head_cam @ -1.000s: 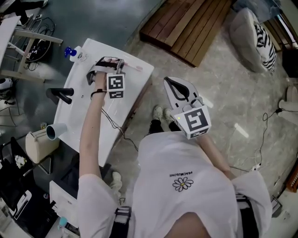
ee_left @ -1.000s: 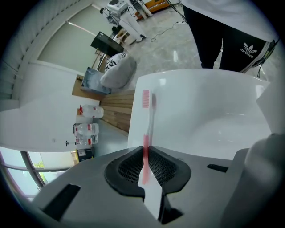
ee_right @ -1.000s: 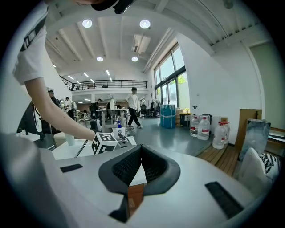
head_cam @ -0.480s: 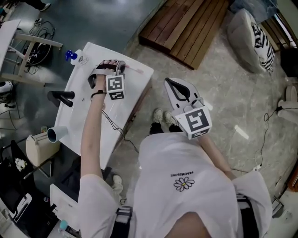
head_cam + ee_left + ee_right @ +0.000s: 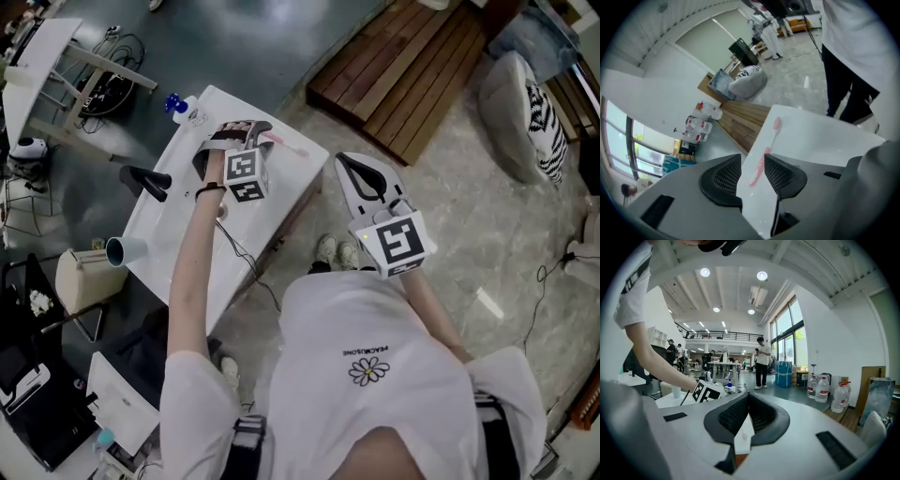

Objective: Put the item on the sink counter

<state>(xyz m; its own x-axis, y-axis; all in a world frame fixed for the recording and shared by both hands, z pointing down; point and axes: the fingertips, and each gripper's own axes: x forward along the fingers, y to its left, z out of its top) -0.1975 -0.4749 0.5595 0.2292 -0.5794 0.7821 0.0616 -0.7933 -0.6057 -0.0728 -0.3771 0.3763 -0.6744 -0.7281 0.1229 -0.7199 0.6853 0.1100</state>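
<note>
The pink toothbrush (image 5: pixel 765 154) lies flat on the white worktop (image 5: pixel 815 136), close along its far edge. The left tongs (image 5: pixel 752 161) hang right over it, their jaws opening, with the handle in the gap and neither pad pressing it. If they lift at a slant, a pad could catch the handle and flick the toothbrush over that edge to the floor. The right tongs (image 5: pixel 748 399), held well apart, are pressed on what looks like a small white packet (image 5: pixel 743 437).
</note>
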